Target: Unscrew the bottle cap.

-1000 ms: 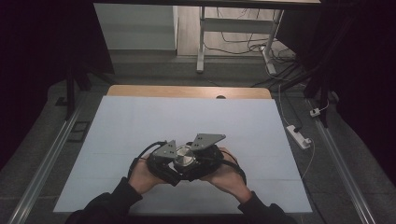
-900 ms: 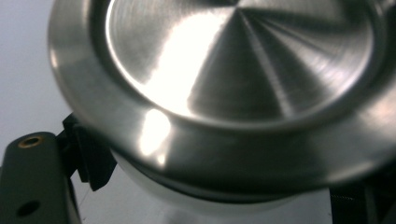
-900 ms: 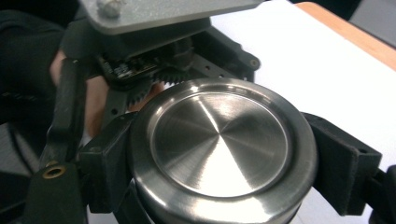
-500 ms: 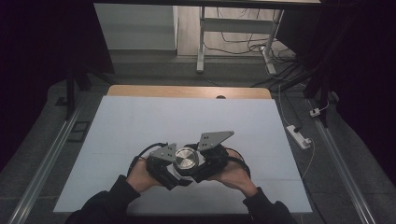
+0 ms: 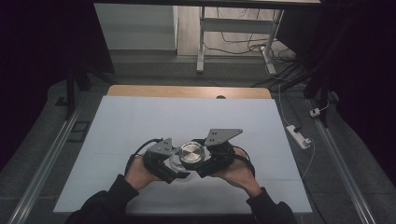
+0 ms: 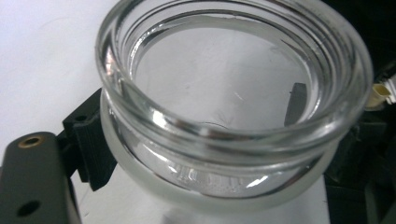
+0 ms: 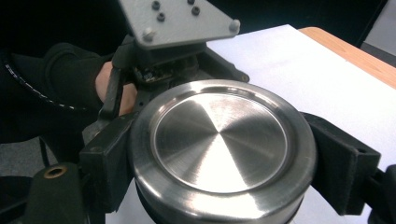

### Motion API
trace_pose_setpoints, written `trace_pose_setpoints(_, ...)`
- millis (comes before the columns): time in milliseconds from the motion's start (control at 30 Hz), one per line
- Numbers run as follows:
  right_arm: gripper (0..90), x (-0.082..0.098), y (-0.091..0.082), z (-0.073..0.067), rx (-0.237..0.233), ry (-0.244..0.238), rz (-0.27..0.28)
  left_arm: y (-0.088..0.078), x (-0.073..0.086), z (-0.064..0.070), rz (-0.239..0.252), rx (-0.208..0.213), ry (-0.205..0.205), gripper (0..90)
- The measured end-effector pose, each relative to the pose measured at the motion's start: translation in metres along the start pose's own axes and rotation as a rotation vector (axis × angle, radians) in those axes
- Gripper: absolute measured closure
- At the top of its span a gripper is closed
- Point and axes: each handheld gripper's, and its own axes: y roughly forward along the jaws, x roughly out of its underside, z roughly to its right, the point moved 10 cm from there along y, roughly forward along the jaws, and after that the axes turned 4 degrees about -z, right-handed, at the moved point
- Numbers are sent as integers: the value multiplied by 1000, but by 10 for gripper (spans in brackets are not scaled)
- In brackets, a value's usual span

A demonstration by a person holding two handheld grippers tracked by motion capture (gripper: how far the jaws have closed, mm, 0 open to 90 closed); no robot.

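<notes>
The glass jar (image 6: 233,112) sits low over the tabletop (image 5: 140,116), near the middle of its near edge, mouth open in the left gripper view, its threaded neck bare. The left tool (image 5: 173,164) pinches it by the body, jaws on either side. The steel lid (image 7: 219,140) is clamped across its rim by the right tool (image 5: 201,163), which holds it flat, right above the jar in the high view. The step in hand looks like capping or uncapping. If capping, the next move calls for lowering the lid squarely onto the threads, then twisting while the left tool keeps the jar from turning.
</notes>
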Motion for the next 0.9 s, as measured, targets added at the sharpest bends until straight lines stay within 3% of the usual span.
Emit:
trace_pose_setpoints(400,183,-1,-2,-10,17,-13,3,-7,1,-16,10,-57,-48,152)
trace_pose_setpoints(900,183,2,0,-17,21,-11,15,-11,1,-26,19,-85,-73,152)
